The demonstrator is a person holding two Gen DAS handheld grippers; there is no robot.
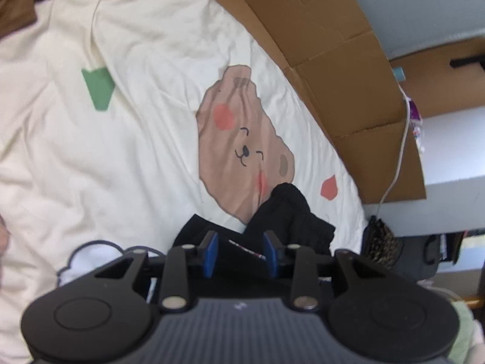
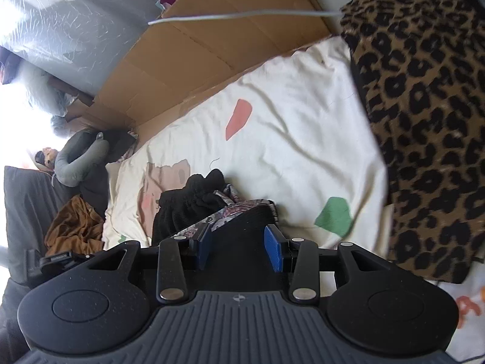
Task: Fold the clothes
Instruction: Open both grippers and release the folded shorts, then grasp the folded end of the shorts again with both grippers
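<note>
A black garment (image 1: 291, 212) with a floral lining lies bunched on a cream bedsheet (image 1: 145, 60) that has a brown bear print. My left gripper (image 1: 241, 251) is at the garment's near edge. Its blue pads (image 1: 211, 250) are partly closed, with black cloth and a strip of lining filling the gap. In the right wrist view the same garment (image 2: 188, 203) shows its patterned lining (image 2: 224, 212). My right gripper (image 2: 239, 247) holds a flat fold of that cloth between its blue pads (image 2: 272, 250).
A brown cardboard sheet (image 1: 327, 60) lines the bed's far side, and a white cable (image 1: 400, 157) hangs along it. A leopard-print cloth (image 2: 424, 121) covers the bed's right part. An ochre garment (image 2: 75, 230) and a grey neck pillow (image 2: 81, 157) lie at the left.
</note>
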